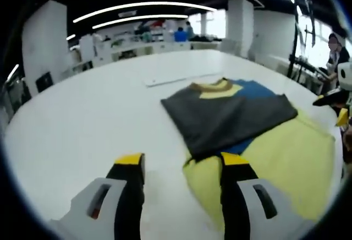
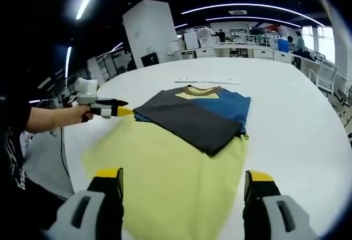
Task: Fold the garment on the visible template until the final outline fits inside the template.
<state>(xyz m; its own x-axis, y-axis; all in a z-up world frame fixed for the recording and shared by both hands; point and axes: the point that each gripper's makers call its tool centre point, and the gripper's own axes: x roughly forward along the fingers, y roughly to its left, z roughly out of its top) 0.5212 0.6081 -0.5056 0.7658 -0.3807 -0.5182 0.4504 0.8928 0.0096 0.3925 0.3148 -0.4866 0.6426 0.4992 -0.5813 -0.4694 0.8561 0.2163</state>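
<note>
Garment (image 2: 192, 116): a folded shirt, dark grey on top with blue under it and a yellow collar, lying flat well ahead of my right jaws, partly on the yellow sheet and partly on the table.
Right gripper (image 2: 183, 182): my jaws stand wide apart with nothing between them; their yellow tips hang over the near part of the yellow sheet, touching nothing that I can make out.
Left gripper (image 1: 181, 165): my jaws are spread and hold nothing; the right jaw sits over the near corner of the yellow sheet, the left jaw over bare table.
Left gripper from the right gripper view (image 2: 113, 109): it comes in from the left, held in a hand (image 2: 74, 113), its yellow tip just beside the garment's left corner; I cannot tell whether it touches.
Template (image 2: 165, 174): a pale yellow sheet spread flat on the table, reaching from under my right jaws out to the garment; the garment's far half overhangs its far edge.
Garment from the left gripper view (image 1: 231, 113): ahead and right of my left jaws, its near grey corner just beyond my right jaw tip.
Strip (image 2: 208, 81): a thin white piece lying beyond the garment, apart from it.
Table (image 2: 297, 124): white, wide, under everything.
Beyond: desks, shelves and ceiling lights.
</note>
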